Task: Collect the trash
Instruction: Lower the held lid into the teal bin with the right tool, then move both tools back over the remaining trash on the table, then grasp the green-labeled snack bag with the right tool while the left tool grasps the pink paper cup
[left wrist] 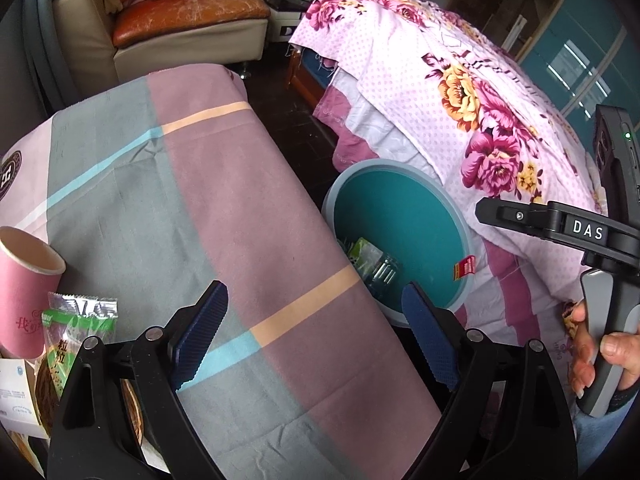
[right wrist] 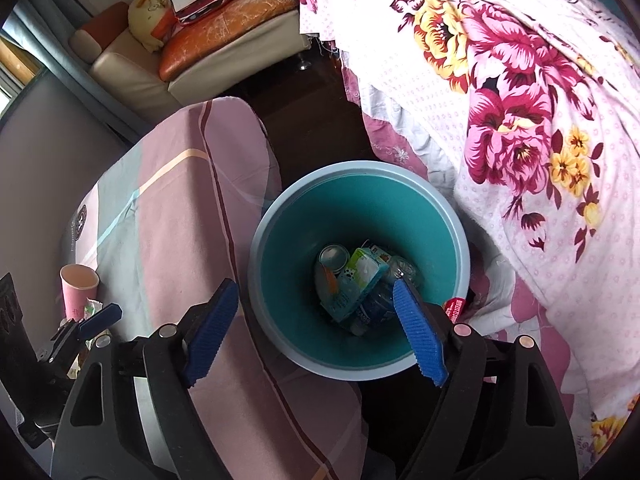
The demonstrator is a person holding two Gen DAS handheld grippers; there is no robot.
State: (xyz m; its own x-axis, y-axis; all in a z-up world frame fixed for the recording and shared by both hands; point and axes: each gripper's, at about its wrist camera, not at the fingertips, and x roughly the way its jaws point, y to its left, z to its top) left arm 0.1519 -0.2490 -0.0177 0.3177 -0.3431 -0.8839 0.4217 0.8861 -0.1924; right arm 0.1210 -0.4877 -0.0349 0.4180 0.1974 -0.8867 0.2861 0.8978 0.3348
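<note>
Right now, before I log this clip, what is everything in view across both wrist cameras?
bin: 1, teal inside, pale blue rim, on floor between table and bed
trash in bin: several pieces, a can, a green-white carton, clear plastic, at the bottom
paper cup: 1, pink, upright on table
snack wrapper: 1, green and silver, beside the cup
tablecloth: 1, pink-grey checks, over the table
bedspread: 1, pink floral, on the bed
sofa: 1, cream, orange cushion, at the back
left gripper: blue fingers open, empty, over the table edge
right gripper: blue fingers open, empty, above the bin
hand: 1, on the right gripper's handle
</note>
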